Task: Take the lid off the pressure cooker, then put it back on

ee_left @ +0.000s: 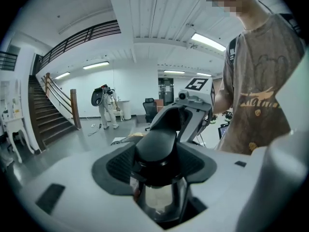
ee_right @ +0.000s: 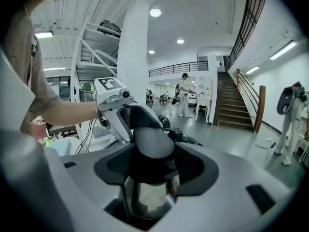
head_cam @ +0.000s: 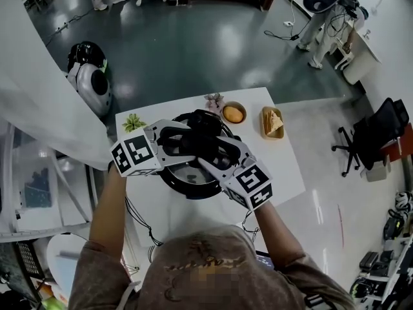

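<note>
Cooker mostly hidden from above

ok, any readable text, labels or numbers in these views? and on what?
No text reads clearly in any view.
Left marker cube and right marker cube: black-and-white square patterns only, no letters or numbers.
Shirt print: stylised lettering, too blurred to read.

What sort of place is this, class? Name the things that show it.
Probably a big open lab or workshop hall, not a home kitchen: a staircase climbs to a railed balcony, and an office chair and trailing cables sit on the floor.
</note>
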Motion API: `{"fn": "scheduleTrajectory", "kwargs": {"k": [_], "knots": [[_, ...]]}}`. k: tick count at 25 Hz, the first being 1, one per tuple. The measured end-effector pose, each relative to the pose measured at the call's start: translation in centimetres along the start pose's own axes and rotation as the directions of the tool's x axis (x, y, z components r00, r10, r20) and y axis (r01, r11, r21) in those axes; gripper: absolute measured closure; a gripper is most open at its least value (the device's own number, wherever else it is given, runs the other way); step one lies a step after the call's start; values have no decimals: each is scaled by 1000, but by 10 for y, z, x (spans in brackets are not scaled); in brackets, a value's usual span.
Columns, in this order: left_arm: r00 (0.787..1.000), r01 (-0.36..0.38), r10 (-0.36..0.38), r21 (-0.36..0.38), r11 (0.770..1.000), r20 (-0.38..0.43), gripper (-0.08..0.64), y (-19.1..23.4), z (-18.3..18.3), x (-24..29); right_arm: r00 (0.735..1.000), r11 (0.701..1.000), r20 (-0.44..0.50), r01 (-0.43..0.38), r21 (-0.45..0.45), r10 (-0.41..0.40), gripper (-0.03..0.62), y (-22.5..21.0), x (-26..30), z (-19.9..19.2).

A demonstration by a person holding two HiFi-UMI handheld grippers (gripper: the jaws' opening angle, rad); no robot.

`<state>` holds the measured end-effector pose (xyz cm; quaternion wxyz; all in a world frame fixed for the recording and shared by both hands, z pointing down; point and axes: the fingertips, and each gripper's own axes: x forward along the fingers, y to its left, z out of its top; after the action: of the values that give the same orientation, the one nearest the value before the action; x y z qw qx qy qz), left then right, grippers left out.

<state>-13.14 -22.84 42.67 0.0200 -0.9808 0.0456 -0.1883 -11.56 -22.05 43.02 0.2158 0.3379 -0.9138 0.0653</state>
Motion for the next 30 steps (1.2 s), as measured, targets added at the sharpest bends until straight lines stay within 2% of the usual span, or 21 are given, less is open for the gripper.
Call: {"fn": "scheduleTrajectory", "kwargs": {"k": [5, 18, 24, 30], "knots": [[1000, 1, -1, -28, 1000, 21, 288, 0, 0, -1, 1000, 1000, 24, -10, -6, 10, 336, 0, 0, 0], [992, -123, 124, -57, 991, 19, 287, 0, 1, -2, 992, 991, 20, -121, -63, 123, 337, -2, 0, -3], [976, -216, 218, -88, 972, 9, 287, -2, -1, 2, 976, 972, 16, -213, -99, 216, 337, -5, -1, -5], [948, -317, 319, -124, 940, -7, 285, -3, 0, -1, 949, 940, 6, -311, -137, 315, 337, -5, 1, -3]]}}
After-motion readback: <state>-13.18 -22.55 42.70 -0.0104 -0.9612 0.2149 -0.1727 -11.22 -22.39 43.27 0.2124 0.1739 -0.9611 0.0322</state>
